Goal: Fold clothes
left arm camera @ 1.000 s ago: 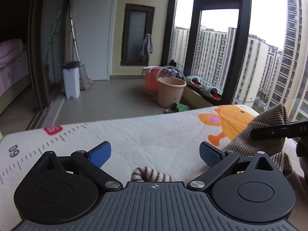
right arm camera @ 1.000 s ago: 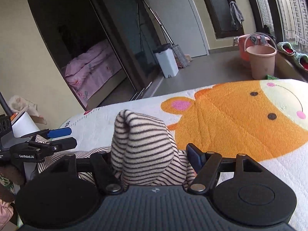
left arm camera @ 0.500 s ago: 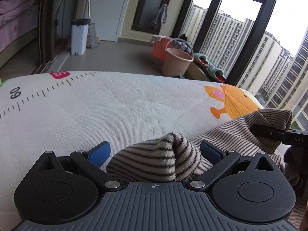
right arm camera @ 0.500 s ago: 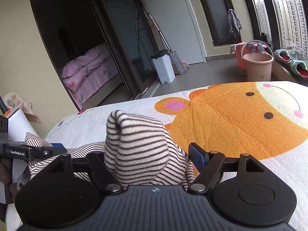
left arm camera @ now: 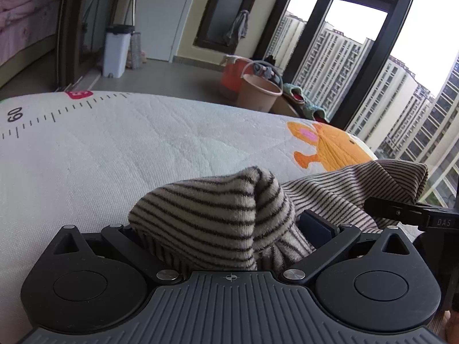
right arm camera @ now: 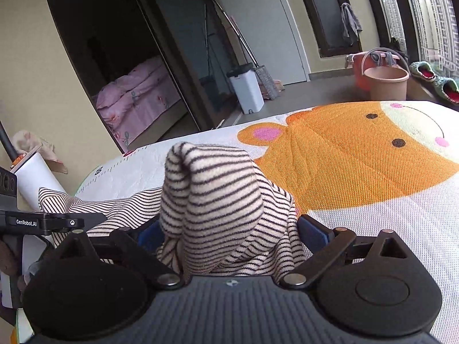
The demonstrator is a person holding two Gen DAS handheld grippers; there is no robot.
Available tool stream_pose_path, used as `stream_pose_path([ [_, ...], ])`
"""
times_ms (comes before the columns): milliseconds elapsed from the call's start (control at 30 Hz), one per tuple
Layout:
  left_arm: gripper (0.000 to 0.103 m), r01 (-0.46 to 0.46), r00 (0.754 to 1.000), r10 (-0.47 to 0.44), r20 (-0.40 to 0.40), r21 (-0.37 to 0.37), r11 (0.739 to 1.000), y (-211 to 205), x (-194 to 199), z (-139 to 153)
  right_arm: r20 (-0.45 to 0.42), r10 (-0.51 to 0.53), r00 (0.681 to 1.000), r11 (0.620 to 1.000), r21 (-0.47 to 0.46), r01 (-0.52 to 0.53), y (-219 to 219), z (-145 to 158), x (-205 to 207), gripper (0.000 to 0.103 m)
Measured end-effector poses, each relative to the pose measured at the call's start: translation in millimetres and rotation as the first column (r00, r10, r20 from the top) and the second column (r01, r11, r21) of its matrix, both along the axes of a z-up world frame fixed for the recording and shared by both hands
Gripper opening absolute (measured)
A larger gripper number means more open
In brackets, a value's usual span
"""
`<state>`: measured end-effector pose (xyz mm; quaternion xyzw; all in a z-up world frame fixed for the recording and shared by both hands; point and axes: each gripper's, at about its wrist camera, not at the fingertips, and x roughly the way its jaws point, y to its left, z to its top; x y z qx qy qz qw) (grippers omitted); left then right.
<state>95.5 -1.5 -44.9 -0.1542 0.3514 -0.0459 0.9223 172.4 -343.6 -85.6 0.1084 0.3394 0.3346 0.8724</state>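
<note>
A beige garment with thin dark stripes (left arm camera: 218, 212) lies bunched on a white mat with an orange cartoon print (left arm camera: 129, 149). My left gripper (left arm camera: 226, 229) is shut on a fold of it, which bulges up between the fingers. My right gripper (right arm camera: 229, 232) is shut on another fold of the same striped garment (right arm camera: 218, 200), over the mat (right arm camera: 358, 166). The cloth stretches between the two grippers. The right gripper shows at the right edge of the left wrist view (left arm camera: 407, 215), and the left gripper at the left edge of the right wrist view (right arm camera: 46, 223).
Beyond the mat's far edge are a pink bucket (left arm camera: 258, 93), an orange bucket (left arm camera: 232, 76), a white bin (left arm camera: 116, 51) and green slippers (left arm camera: 295, 93) by tall windows. A doorway to a room with a pink bed (right arm camera: 134, 97) is at the left.
The left gripper was open over the mat with little cloth between its fingers; it has closed on a fold of the striped garment. The right gripper has kept its hold and shifted slightly.
</note>
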Motion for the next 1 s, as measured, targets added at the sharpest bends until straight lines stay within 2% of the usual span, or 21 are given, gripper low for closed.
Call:
stream_pose_path([
  [133, 0.103, -0.018, 0.999, 0.018, 0.045, -0.005, 1.0, 1.3, 4.2, -2.9, -0.016, -0.011, 1.0, 1.0, 0.004, 0.011, -0.4, -0.2, 2.6, 0.096],
  [600, 0.103, 0.026, 0.999, -0.028, 0.029, 0.057, 0.998, 5.5, 54.2, -1.6, -0.036, -0.112, 0.993, 0.994, -0.002, 0.112, 5.3, -1.7, 1.9, 0.097],
  [767, 0.103, 0.032, 0.999, -0.033, 0.005, 0.158, 0.987, 5.6, 39.4, 5.7, -0.069, -0.099, 0.993, 0.994, 0.044, 0.102, -6.7, -3.3, 7.7, 0.098],
  [900, 0.103, 0.024, 0.999, -0.031, 0.03, 0.182, 0.983, 12.2, 11.5, 21.2, -0.096, -0.106, 0.99, 0.993, 0.038, 0.11, -23.5, 1.6, 6.6, 0.098],
  [1000, 0.103, 0.03, 0.997, -0.047, 0.067, 0.236, 0.971, 12.1, -7.1, 31.9, -0.077, -0.103, 0.992, 0.994, 0.013, 0.104, -34.2, 12.6, -1.9, 0.098],
])
